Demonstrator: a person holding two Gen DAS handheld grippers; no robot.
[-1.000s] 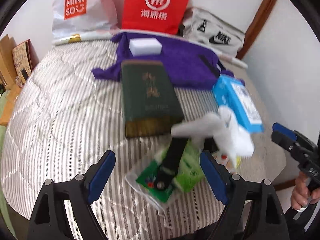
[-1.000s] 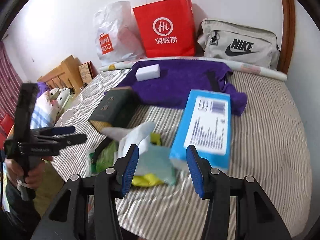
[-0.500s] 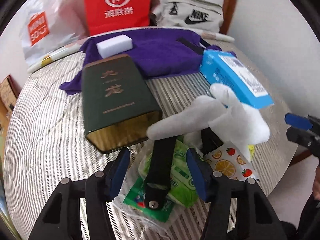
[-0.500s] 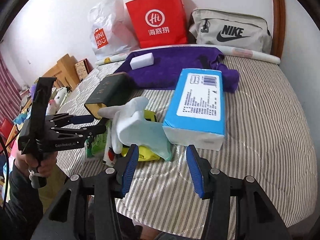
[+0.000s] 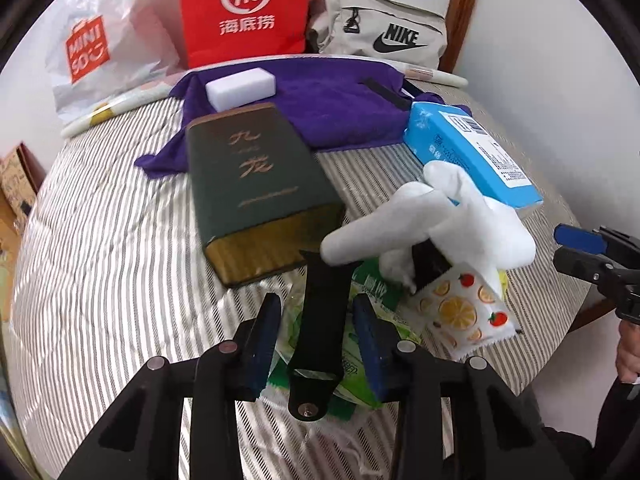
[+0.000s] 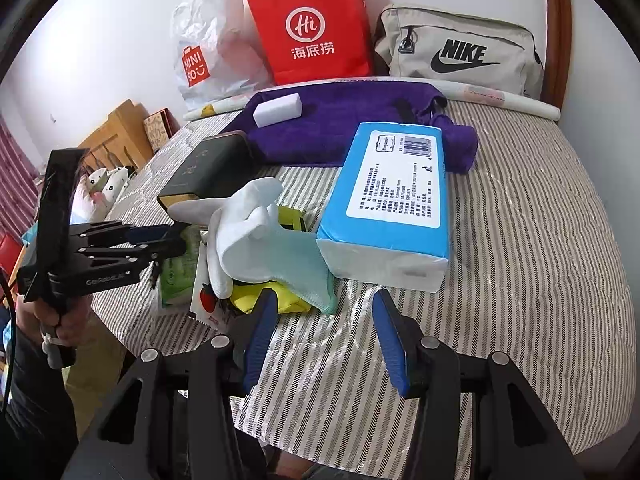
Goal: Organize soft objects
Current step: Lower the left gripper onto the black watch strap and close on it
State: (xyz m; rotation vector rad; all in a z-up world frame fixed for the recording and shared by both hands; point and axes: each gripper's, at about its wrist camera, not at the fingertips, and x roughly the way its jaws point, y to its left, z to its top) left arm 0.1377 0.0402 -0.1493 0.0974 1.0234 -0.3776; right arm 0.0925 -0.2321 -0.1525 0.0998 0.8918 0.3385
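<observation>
1. Straddling the black strap (image 5: 320, 320) with the left gripper (image 5: 316, 340), jaws narrowed but not touching it.
2. Hovering the right gripper (image 6: 324, 336) wide apart over the striped bed (image 6: 540, 240), just before the blue tissue pack (image 6: 392, 196).
3. Lying piled beside the strap: white glove (image 5: 452, 220), green packet (image 5: 360, 344).

Left wrist view: watch strap (image 5: 320, 320) centre-bottom on wet-wipe pack (image 5: 360, 364), sock (image 5: 436, 220) at 2 o'clock of it, tin box (image 5: 256, 184) at 11, fruit-print packet (image 5: 464, 312) at 3. Tissue pack (image 5: 472, 156) behind sock; towel (image 5: 328, 108) behind box, sponge block (image 5: 241, 89) on it. Paper bag (image 5: 244, 12), plastic bag (image 5: 104, 44), Nike bag (image 5: 380, 28) along wall at 12.
</observation>
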